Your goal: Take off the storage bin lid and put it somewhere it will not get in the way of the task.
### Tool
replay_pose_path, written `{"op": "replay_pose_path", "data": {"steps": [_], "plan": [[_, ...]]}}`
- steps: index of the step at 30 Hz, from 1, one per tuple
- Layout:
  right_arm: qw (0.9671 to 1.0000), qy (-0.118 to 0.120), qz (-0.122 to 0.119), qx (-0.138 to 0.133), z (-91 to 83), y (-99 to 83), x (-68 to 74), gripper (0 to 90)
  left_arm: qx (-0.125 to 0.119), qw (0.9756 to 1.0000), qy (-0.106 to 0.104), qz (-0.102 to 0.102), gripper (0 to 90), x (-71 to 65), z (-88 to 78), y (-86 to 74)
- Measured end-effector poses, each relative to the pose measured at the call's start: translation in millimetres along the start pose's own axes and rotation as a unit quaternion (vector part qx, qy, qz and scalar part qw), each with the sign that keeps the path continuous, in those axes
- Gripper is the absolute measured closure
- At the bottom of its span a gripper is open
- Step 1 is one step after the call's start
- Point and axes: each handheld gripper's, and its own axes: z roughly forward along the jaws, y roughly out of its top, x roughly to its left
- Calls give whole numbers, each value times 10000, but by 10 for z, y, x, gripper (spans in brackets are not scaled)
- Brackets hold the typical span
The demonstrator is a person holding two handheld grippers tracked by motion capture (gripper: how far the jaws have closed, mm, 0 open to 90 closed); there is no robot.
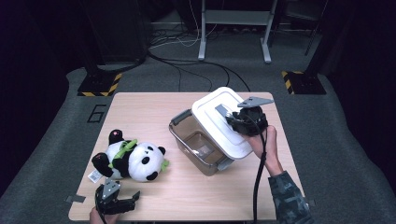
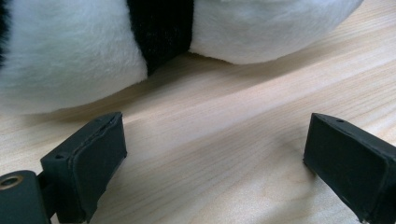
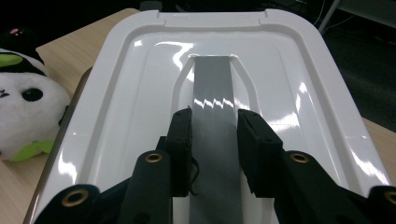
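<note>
right gripper point(image 3: 214, 135) is clamped on the grey handle strip point(image 3: 212, 88) of the white plastic lid point(image 1: 223, 122), tilted over the clear storage box point(image 1: 198, 147) near the table's right edge; lift it level, well clear (left gripper point(image 1: 122, 200) gapes empty).

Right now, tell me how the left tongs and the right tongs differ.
The left tongs stand wide open over bare wood with nothing between them; the right tongs are closed on the grey handle of the white lid. The left tongs sit low at the table's near edge beside the panda plush, while the right tongs hold the lid tilted over the clear bin. Both have black jaws.
</note>
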Motion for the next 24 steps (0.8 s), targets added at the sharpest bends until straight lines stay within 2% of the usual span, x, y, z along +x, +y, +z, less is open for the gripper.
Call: {"op": "replay_pose_path", "data": {"steps": [14, 24], "plan": [[9985, -416, 318, -160, -231, -170, -326, 667, 3, 10000, -1, -3, 54, 0, 0, 0], [9935, -878, 703, -157, -257, -416, -630, 667, -12, 10000, 27, 8, 49, -4, 4, -1]]}}
